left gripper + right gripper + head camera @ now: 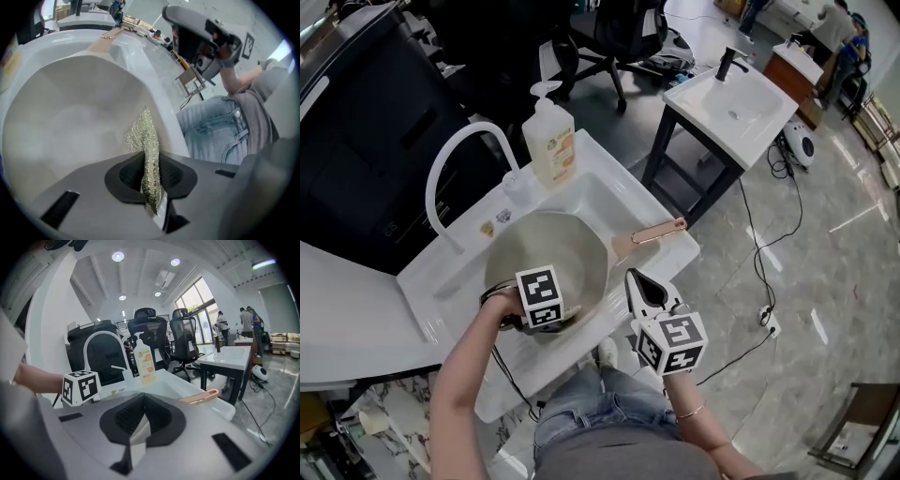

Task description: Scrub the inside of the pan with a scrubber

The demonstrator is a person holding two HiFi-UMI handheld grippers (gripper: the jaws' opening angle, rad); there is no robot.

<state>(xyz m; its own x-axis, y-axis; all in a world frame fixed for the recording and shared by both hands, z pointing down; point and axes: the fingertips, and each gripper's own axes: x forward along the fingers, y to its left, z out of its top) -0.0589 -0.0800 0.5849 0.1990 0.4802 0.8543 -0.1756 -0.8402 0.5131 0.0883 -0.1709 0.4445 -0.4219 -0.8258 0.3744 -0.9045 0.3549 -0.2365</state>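
Note:
A round metal pan [558,248] lies in the white sink [614,192], its copper-coloured handle [654,232] pointing right. My left gripper [150,173] reaches over the pan's near rim and is shut on a glittery silver-green scrubber [145,138], which hangs against the pan's pale inside wall [70,117]. Only its marker cube [539,298] shows in the head view. My right gripper [636,278] hovers at the sink's front edge, just short of the handle and not touching it. Its jaws [143,420] are shut with nothing between them. The handle [201,396] shows beyond them.
A soap pump bottle [550,141] and a white arched tap [459,159] stand at the sink's back. A second basin on a dark stand [731,98] sits to the right, office chairs [614,33] behind. Cables [764,281] trail on the floor. People stand far off [246,322].

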